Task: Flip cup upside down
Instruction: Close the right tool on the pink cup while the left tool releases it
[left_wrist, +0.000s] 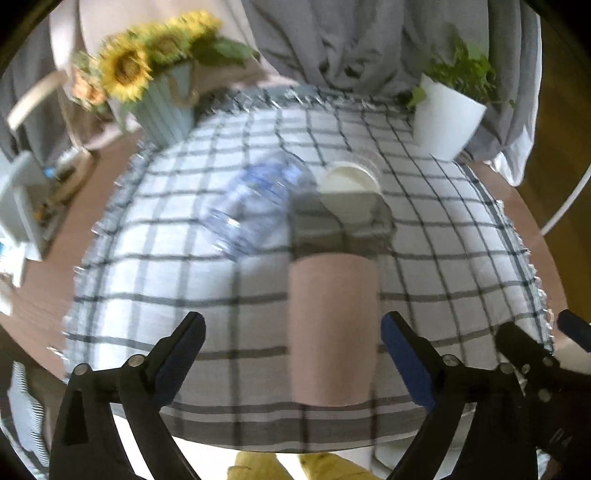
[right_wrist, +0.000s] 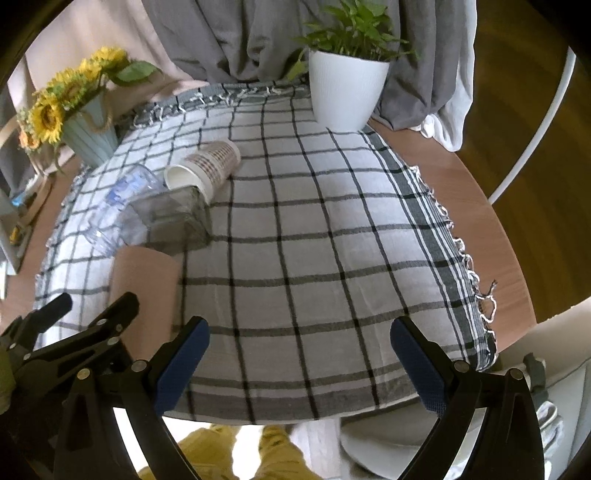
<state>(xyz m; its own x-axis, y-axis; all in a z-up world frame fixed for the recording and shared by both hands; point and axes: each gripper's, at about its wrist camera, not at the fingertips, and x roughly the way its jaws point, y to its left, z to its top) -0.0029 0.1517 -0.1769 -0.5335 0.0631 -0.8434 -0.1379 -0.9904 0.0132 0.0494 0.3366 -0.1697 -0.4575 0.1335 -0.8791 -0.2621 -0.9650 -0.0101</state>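
A pink-beige cup (left_wrist: 332, 332) stands on the checked cloth (left_wrist: 443, 229); in the right wrist view it (right_wrist: 144, 280) is at the left. My left gripper (left_wrist: 293, 332) is open, above the near table edge, the cup ahead between its fingers. A patterned paper cup (right_wrist: 207, 168) lies on its side, mouth toward me, also in the left wrist view (left_wrist: 349, 184). A clear square glass (right_wrist: 170, 218) and a clear blue-printed cup (right_wrist: 122, 199) lie beside it. My right gripper (right_wrist: 299, 339) is open and empty over the cloth.
A sunflower vase (right_wrist: 88, 136) stands at the back left and a white plant pot (right_wrist: 343, 92) at the back right. The round wooden table (right_wrist: 517, 236) shows around the cloth. Grey curtains hang behind.
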